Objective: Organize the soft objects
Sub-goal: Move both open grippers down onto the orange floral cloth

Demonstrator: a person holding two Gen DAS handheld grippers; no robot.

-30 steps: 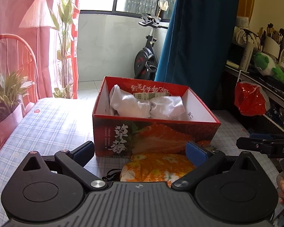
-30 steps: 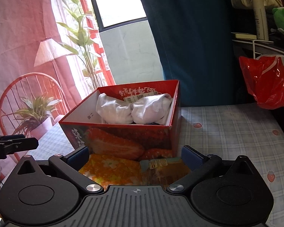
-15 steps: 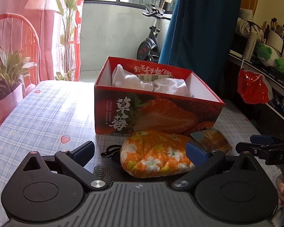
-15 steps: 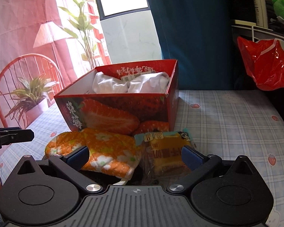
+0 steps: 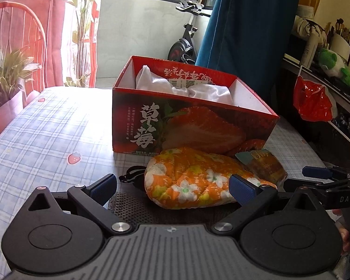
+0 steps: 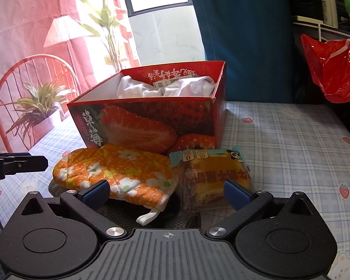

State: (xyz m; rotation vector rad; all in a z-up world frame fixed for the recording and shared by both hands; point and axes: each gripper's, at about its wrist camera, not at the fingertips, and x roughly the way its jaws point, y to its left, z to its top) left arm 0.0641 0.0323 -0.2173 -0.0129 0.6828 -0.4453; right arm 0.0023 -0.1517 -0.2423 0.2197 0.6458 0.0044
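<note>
Quilted orange oven mitt [image 5: 193, 182] with white flowers lies puffy and rounded on the checked tablecloth [image 5: 53, 135], just in front of the strawberry-printed cardboard box [image 5: 189, 126], seen from the left wrist. Crumpled white cloth [image 5: 186, 86] sits inside the box at its far end. A crinkly clear-wrapped cake [image 5: 266, 165] lies just beside the mitt on its right. The left gripper [image 5: 172, 186] is spread wide, its blue ribbed pads either side of the mitt, holding nothing. From the right wrist, the mitt [image 6: 119, 170] shows its white cuff and hanging loop, touching the rectangular cake packet [image 6: 214, 177]. The right gripper [image 6: 166, 192] also stands wide and empty, spanning both mitt and packet. A glossy red plastic bag [image 6: 333, 72] hangs at the right.
</note>
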